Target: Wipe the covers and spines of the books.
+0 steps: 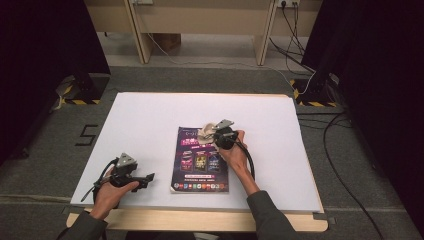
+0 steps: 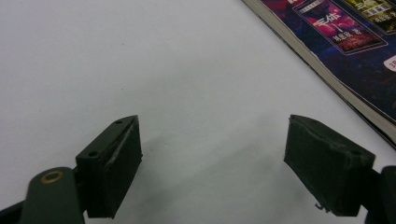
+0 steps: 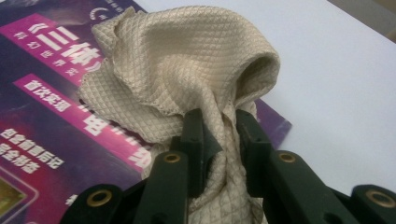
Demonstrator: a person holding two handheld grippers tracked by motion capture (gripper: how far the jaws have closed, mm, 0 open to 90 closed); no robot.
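My right gripper [image 3: 219, 135] clamps a bunched beige waffle-weave cloth [image 3: 187, 70] on the purple glossy-covered book [image 1: 200, 160] at mid-surface. I should sweep flat, pressing lightly. My left gripper [image 2: 212, 163] rests with jaws apart, holding nothing, near the surface's front-left corner.

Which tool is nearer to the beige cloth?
Right. The right tool is shut on the beige cloth over the book's far end; the left tool rests open on the white sheet, left of the book.
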